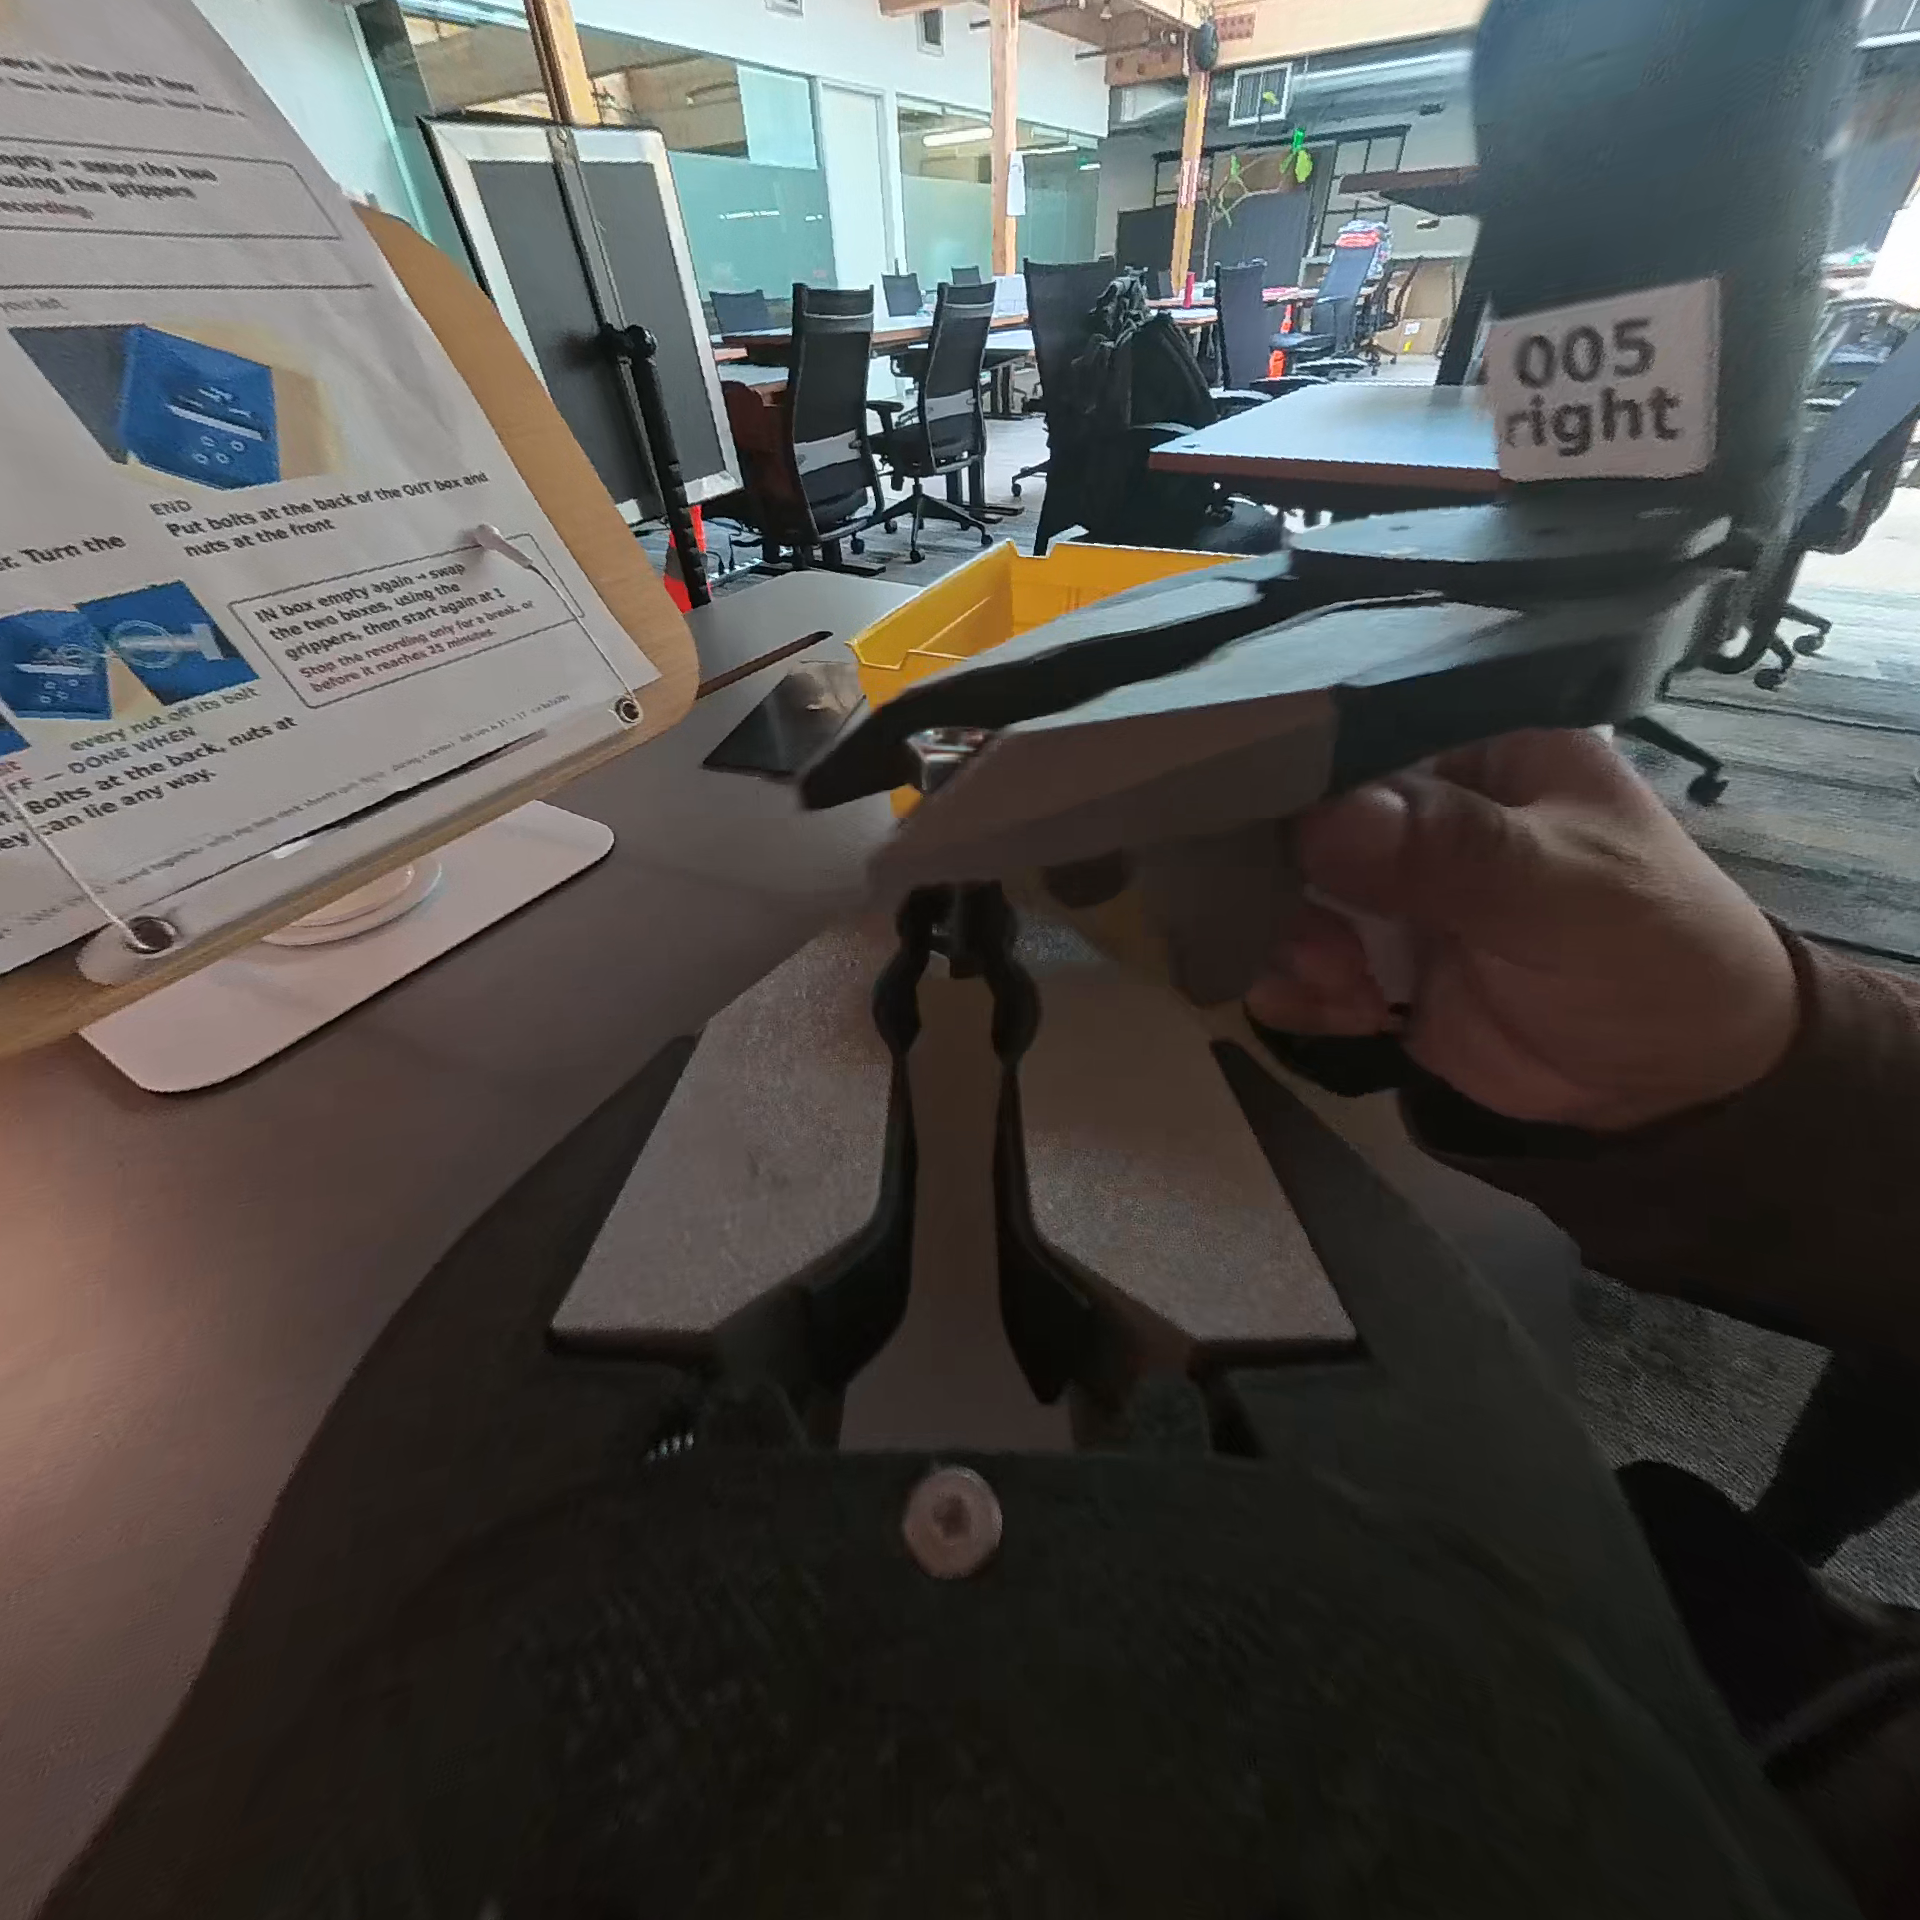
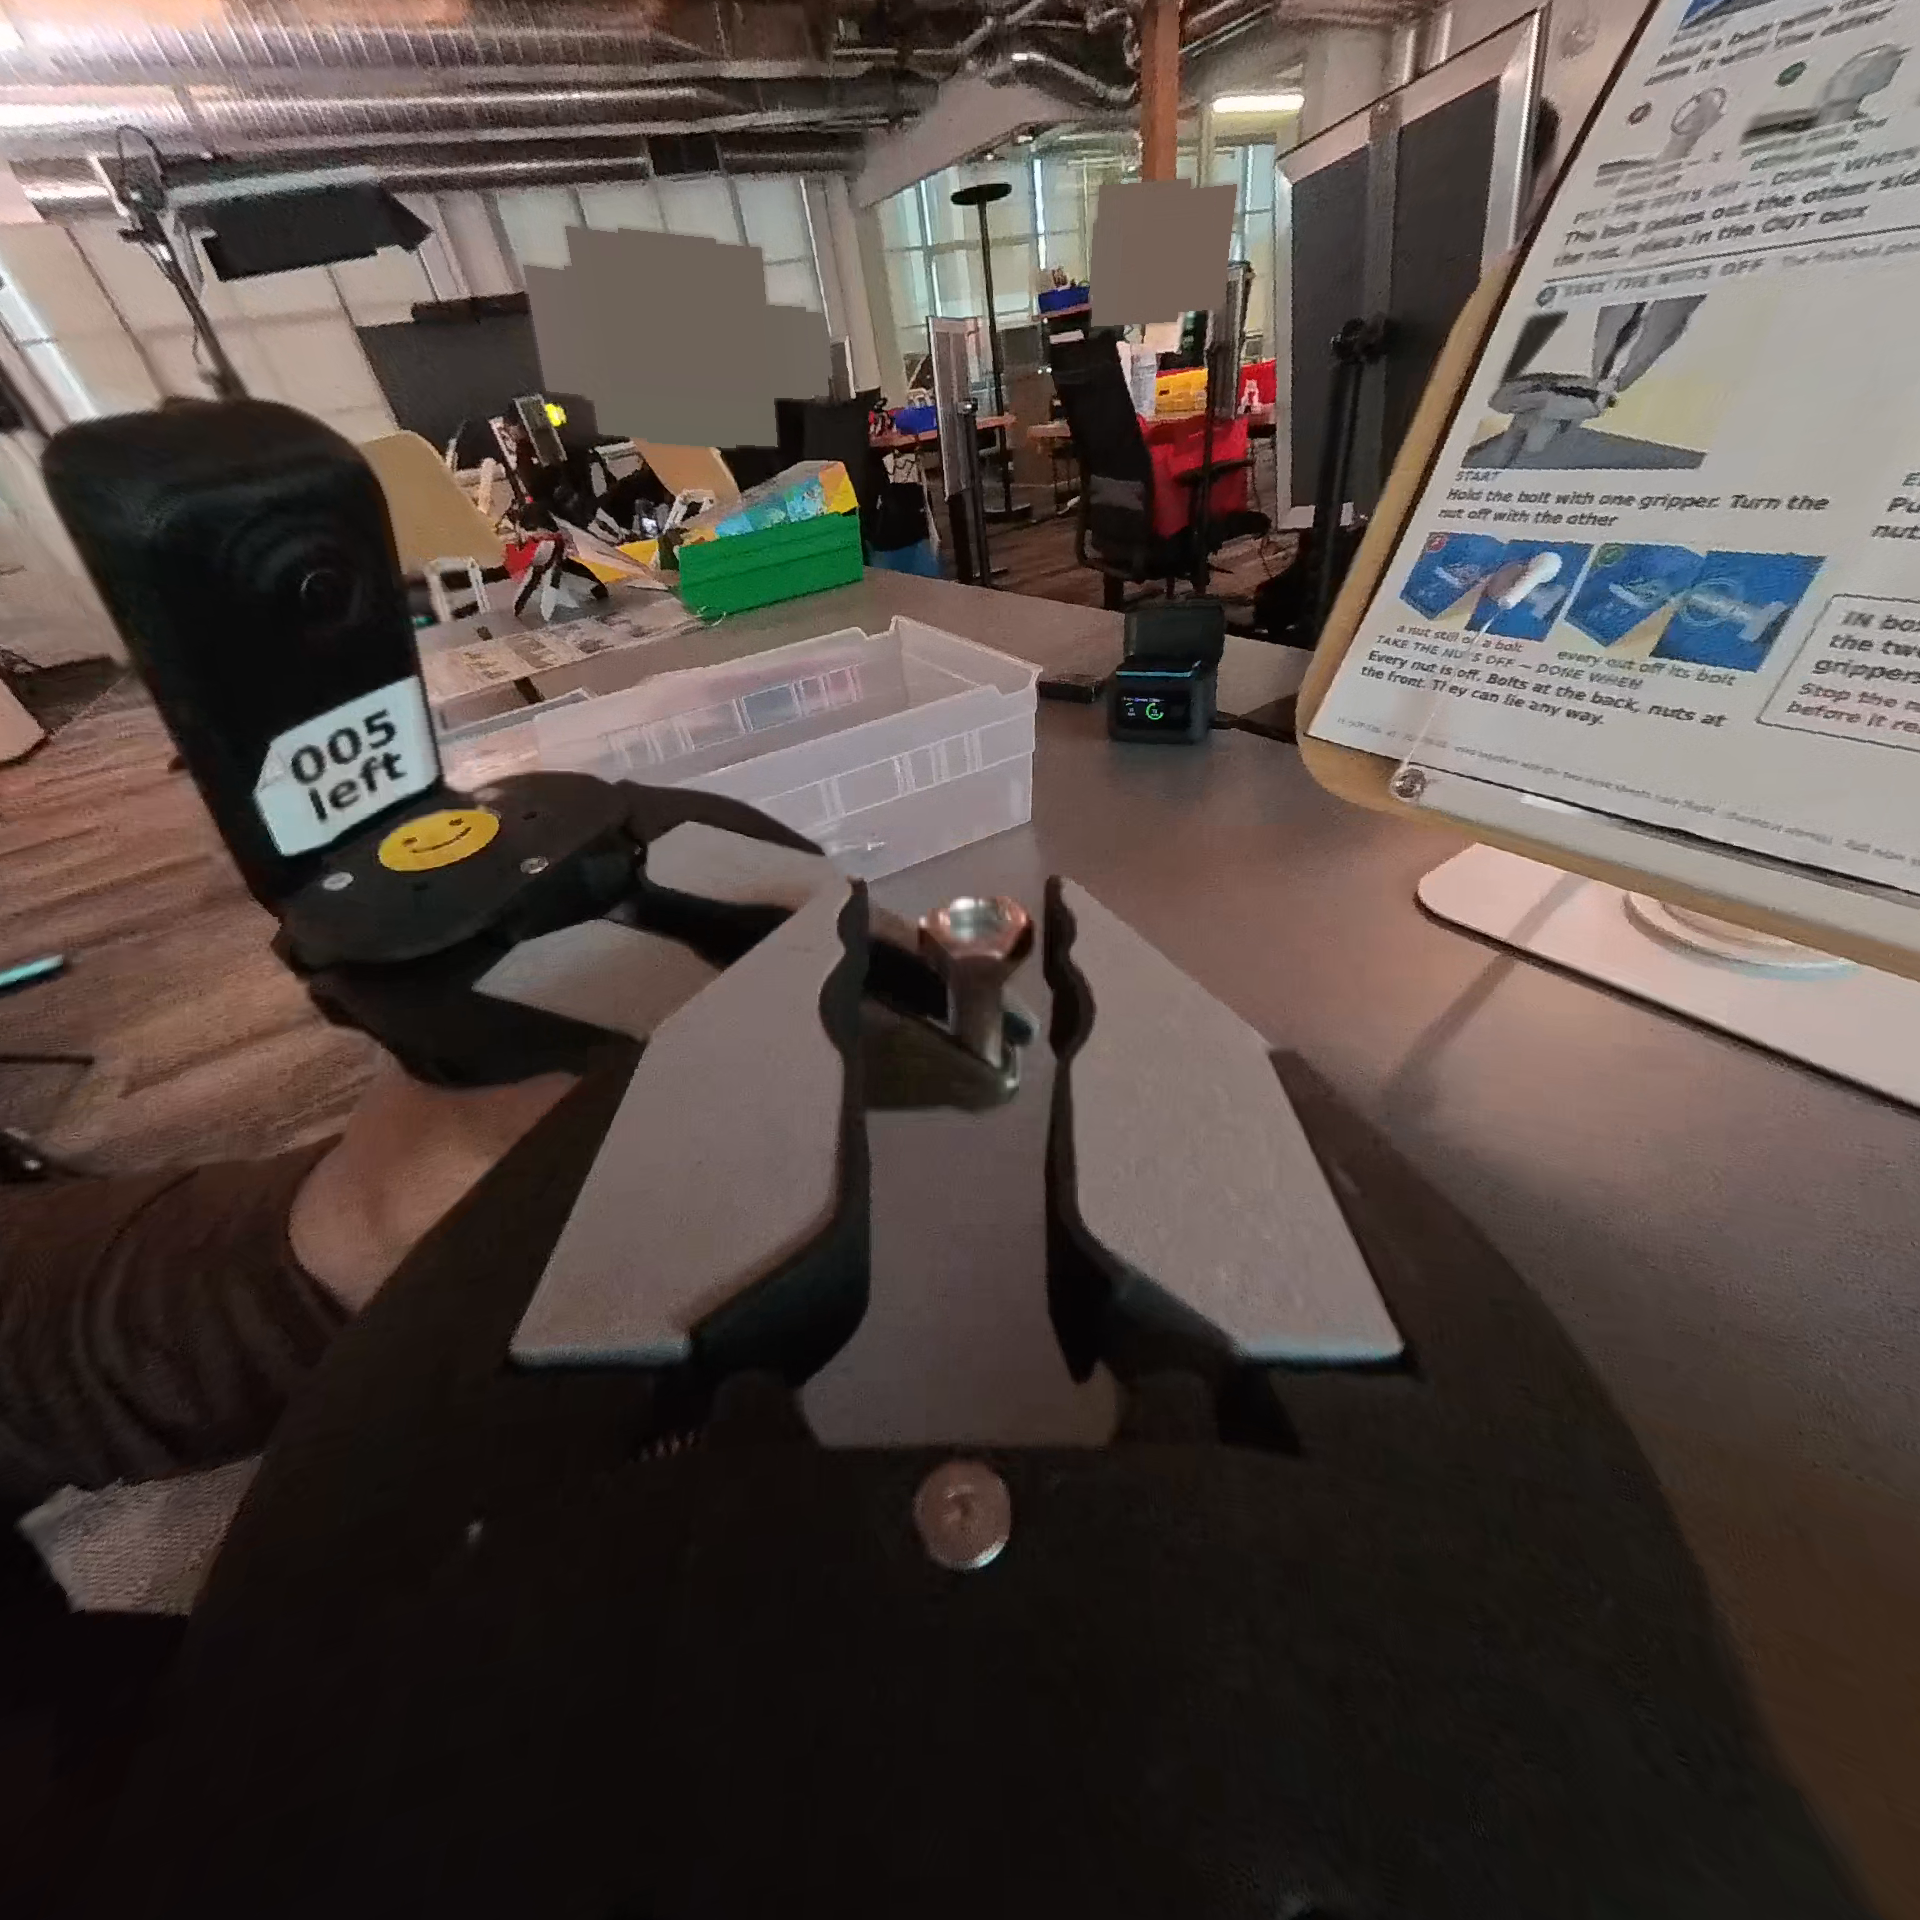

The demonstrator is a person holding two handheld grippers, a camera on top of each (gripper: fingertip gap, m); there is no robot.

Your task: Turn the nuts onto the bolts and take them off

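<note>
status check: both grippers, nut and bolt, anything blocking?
Left gripper shut on steel hex bolt, upright. Right gripper open, jaws either side of the silver hex nut, not gripping. Nothing blocking.

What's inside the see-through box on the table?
The clear box looks empty; through its walls only ribs and the table show. Its near-left corner is covered by the left gripper, which grips a bolt.
</note>
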